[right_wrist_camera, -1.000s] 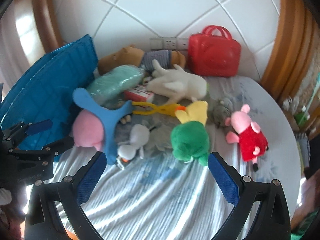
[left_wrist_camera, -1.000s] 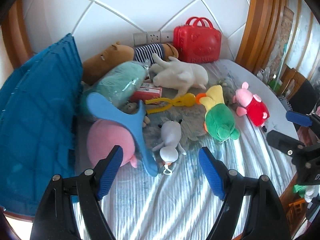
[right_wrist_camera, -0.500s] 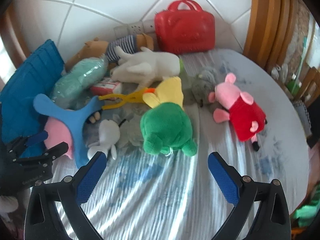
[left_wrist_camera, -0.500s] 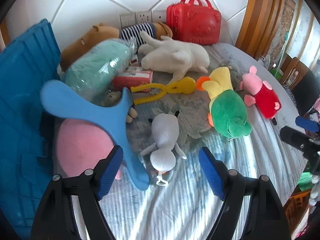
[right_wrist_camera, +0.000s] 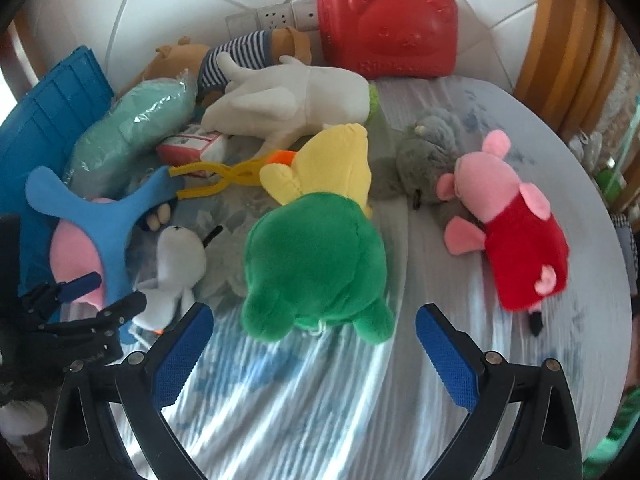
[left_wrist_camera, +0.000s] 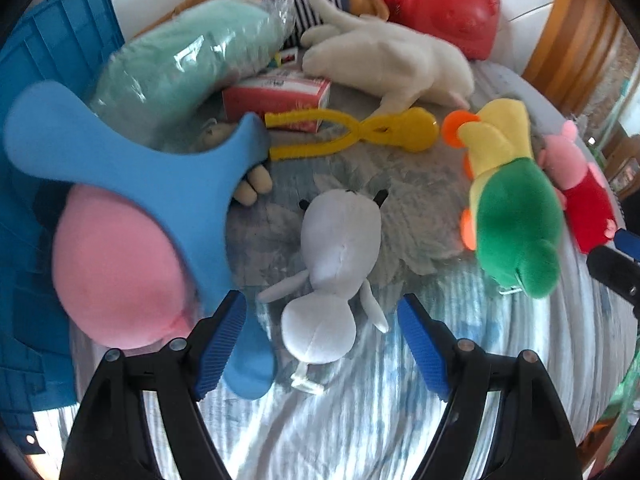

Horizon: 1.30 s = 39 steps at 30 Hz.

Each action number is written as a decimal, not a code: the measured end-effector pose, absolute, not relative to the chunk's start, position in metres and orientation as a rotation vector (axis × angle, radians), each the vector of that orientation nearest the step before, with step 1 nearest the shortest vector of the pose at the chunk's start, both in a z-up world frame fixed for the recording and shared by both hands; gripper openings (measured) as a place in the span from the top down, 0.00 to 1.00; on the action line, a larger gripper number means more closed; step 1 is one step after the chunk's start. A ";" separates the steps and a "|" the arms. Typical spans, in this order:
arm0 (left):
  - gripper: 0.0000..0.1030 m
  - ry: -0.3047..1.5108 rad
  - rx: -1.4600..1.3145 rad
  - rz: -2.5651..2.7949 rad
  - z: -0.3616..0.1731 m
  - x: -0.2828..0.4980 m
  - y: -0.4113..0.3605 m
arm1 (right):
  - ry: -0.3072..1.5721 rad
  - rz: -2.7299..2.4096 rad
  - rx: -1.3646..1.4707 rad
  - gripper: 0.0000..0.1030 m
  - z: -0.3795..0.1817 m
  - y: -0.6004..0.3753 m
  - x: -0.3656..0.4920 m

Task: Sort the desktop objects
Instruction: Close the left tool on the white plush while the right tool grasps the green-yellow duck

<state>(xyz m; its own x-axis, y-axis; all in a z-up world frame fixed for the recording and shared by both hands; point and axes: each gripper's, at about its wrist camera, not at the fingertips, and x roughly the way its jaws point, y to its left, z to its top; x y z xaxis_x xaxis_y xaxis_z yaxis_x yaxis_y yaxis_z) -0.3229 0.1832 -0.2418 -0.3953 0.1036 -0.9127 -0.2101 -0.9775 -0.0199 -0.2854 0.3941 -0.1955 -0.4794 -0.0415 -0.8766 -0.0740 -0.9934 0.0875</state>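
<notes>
My left gripper (left_wrist_camera: pixel 322 344) is open, its jaws on either side of the near end of a small grey-white plush (left_wrist_camera: pixel 336 256), not touching it. My right gripper (right_wrist_camera: pixel 314 354) is open just in front of a green and yellow plush (right_wrist_camera: pixel 316 264). A pink and blue plush (left_wrist_camera: pixel 120 220) lies left of the grey one. A pink pig plush in red (right_wrist_camera: pixel 516 232) lies at the right. Yellow plastic tongs (left_wrist_camera: pixel 360 132), a red and white box (left_wrist_camera: pixel 276 96) and a cream plush (right_wrist_camera: pixel 288 100) lie behind.
A blue crate (left_wrist_camera: pixel 52 48) stands at the left. A red toy case (right_wrist_camera: pixel 388 28) stands against the white tiled wall. A mint plush in plastic wrap (left_wrist_camera: pixel 188 60), a brown striped plush (right_wrist_camera: pixel 248 52) and a grey plush (right_wrist_camera: pixel 432 152) lie on the striped cloth (right_wrist_camera: pixel 320 408).
Both grippers have moved forward and down toward the toys. The left one has closed in on the grey-white plush, the right one on the green plush. Both stay open.
</notes>
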 end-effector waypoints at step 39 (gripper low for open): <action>0.53 0.170 -1.721 2.357 -0.309 -0.376 0.203 | -0.053 2.685 -1.707 0.00 -0.270 0.357 -0.367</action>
